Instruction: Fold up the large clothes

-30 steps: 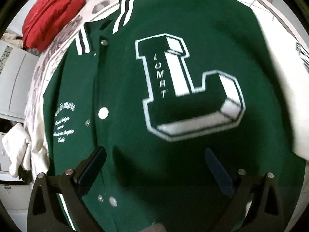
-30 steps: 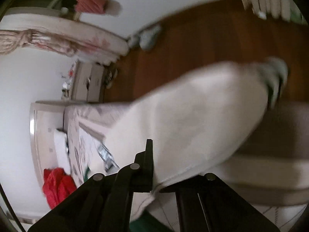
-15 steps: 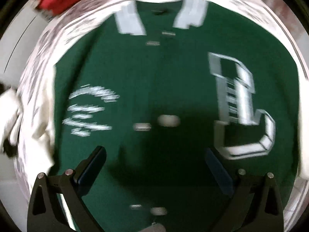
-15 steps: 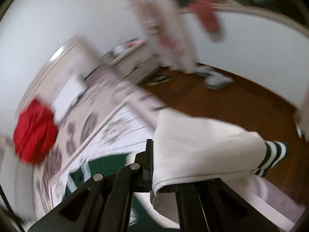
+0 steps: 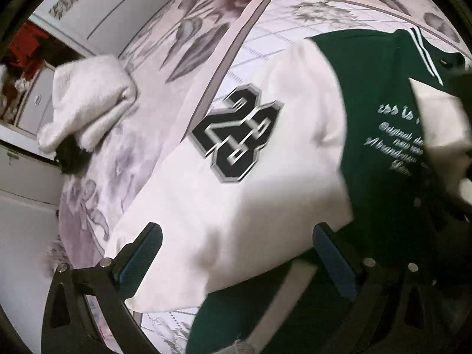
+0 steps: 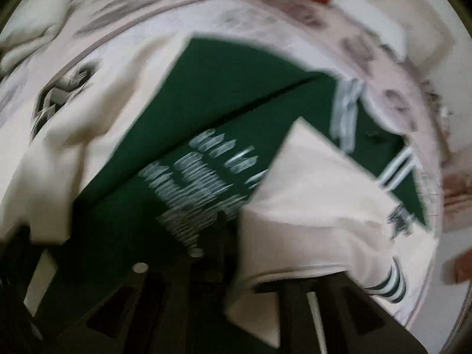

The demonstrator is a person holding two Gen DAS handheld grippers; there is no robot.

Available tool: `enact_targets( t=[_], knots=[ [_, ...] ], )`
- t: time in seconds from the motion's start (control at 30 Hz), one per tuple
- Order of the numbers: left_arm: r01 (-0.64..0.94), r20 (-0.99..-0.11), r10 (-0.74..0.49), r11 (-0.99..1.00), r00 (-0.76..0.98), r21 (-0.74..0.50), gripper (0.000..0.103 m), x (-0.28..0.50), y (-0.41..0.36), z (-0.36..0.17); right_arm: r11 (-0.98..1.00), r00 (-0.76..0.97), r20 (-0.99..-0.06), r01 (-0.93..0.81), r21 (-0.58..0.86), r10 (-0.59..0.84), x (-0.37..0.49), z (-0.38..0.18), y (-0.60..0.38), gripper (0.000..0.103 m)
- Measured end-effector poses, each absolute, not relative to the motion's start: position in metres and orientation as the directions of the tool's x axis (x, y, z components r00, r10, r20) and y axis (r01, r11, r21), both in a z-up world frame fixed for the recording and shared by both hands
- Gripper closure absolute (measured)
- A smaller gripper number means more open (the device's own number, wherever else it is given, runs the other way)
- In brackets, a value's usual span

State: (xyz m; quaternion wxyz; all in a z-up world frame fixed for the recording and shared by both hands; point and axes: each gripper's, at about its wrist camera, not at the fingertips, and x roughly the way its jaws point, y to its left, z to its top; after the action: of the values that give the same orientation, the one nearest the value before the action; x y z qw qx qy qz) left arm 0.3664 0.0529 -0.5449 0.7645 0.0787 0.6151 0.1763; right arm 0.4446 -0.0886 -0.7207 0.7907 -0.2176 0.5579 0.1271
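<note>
A flowered bed fills both views, and the green jacket lies spread across its middle. The jacket's white sleeve with the number patch crosses the frame centre above the wide, empty left tool. The right tool, low in its frame, pinches the other sleeve.

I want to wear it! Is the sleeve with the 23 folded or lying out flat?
Lying out flat. The white sleeve spreads beside the green jacket body on the bed, number patch facing up.

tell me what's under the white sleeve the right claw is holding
The white sleeve lies over the green jacket front, covering part of its white lettering. What is beneath that is hidden.
</note>
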Motion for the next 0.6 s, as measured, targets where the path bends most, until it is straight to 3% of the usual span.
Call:
enact_targets(
  t=[0.07,0.1,0.17,0.2,0.23,0.27,0.3,0.4,0.47,0.5,0.53,0.57,0.6],
  knots=[
    [-0.174,-0.921,0.352,0.930,0.166,0.324,0.000,0.361,0.060,-0.546,0.882,0.320,-0.946,-0.457,-0.114,0.044,0.427,-0.709,-0.089,0.029],
    [-0.169,-0.926,0.342,0.934,0.161,0.315,0.000,0.361,0.066,-0.547,0.889,0.304,-0.948,-0.455,-0.058,0.094,0.419,-0.701,-0.092,0.026],
    [-0.158,-0.935,0.321,0.941,0.151,0.298,0.000,0.351,0.058,-0.547,0.908,0.278,-0.942,-0.414,0.060,0.189,0.402,-0.681,-0.115,0.025],
    [-0.154,-0.939,0.312,0.945,0.146,0.290,0.000,0.347,0.054,-0.547,0.934,0.228,-0.937,-0.301,0.191,0.265,0.398,-0.665,-0.155,0.025],
    [-0.150,-0.942,0.305,0.947,0.143,0.284,0.000,0.345,0.053,-0.547,0.934,0.228,-0.937,-0.301,0.191,0.265,0.398,-0.665,-0.155,0.025],
    [-0.142,-0.945,0.298,0.950,0.137,0.279,0.000,0.343,0.052,-0.549,0.930,0.180,-0.914,-0.123,0.346,0.364,0.388,-0.658,-0.197,0.025],
    [-0.140,-0.946,0.295,0.951,0.133,0.276,0.000,0.340,0.042,-0.548,0.930,0.180,-0.914,-0.123,0.346,0.364,0.388,-0.658,-0.197,0.025],
    [-0.129,-0.947,0.291,0.953,0.134,0.275,0.000,0.341,0.035,-0.553,0.854,0.228,-0.858,0.149,0.498,0.460,0.386,-0.661,-0.258,0.023],
    [-0.123,-0.939,0.315,0.946,0.136,0.299,0.000,0.347,0.031,-0.562,0.766,0.273,-0.845,0.360,0.533,0.460,0.396,-0.693,-0.296,0.019],
    [-0.123,-0.937,0.324,0.943,0.132,0.308,0.000,0.350,0.031,-0.566,0.766,0.273,-0.845,0.360,0.533,0.460,0.396,-0.693,-0.296,0.019],
    [-0.126,-0.934,0.333,0.940,0.128,0.318,0.000,0.354,0.033,-0.570,0.738,0.274,-0.854,0.430,0.520,0.442,0.401,-0.709,-0.304,0.026],
    [-0.137,-0.931,0.344,0.935,0.125,0.327,0.000,0.358,0.036,-0.573,0.660,0.320,-0.826,0.497,0.563,0.464,0.405,-0.725,-0.312,0.068],
    [-0.146,-0.929,0.348,0.933,0.123,0.330,0.000,0.361,0.040,-0.574,0.617,0.357,-0.808,0.523,0.589,0.469,0.409,-0.730,-0.314,0.083]
  ],
)
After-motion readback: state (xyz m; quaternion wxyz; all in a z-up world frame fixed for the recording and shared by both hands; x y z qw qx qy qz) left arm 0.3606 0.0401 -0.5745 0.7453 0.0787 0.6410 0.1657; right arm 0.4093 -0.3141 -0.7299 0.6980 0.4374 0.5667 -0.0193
